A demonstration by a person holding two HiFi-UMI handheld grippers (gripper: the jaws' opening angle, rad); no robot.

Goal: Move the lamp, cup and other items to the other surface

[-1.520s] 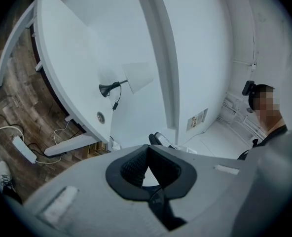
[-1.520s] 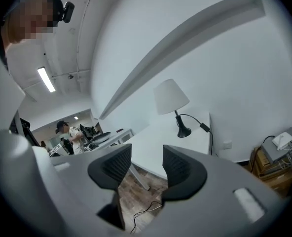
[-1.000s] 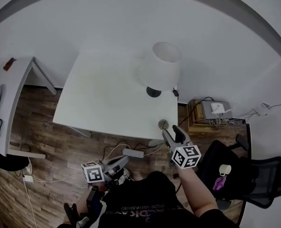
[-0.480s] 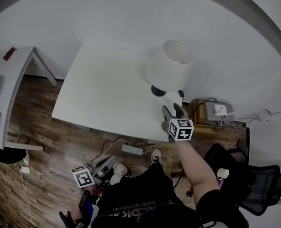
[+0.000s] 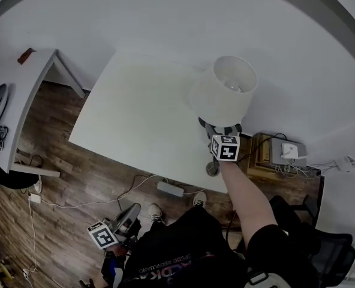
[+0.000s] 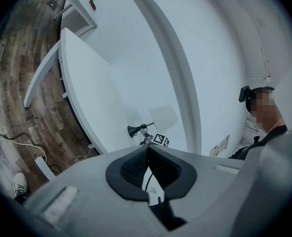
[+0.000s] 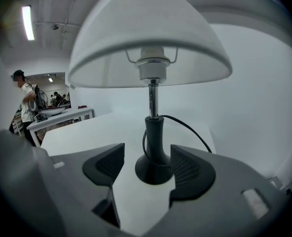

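Approach step on the table lamp (image 5: 222, 95), not yet gripped; reaching in low over the white table (image 5: 135, 113) with the right gripper (image 7: 147, 157), under the white shade (image 7: 148, 43); opening the jaws, spread wide to either side of the dark round base (image 7: 153, 171), pads clear of it, pinching nothing; standing upright at the far right of the table, close to the wall, with a black cord (image 7: 188, 128) looping off behind the base to the right; hanging the left gripper (image 5: 129, 212) low at near left over the wooden floor (image 5: 57, 161), well apart from the table, jaws pressed together on nothing; also a small round item (image 5: 212, 168) at the table's near right edge, just near of the right gripper, too small to name, possibly the cup; next, probably: push slightly further in to straddle the narrow neck above the base, close firmly, lift straight up to avoid tipping a top-heavy shade; check cord slack first, plug end not in view; likely destination the grey desk (image 5: 36, 71) at far left.
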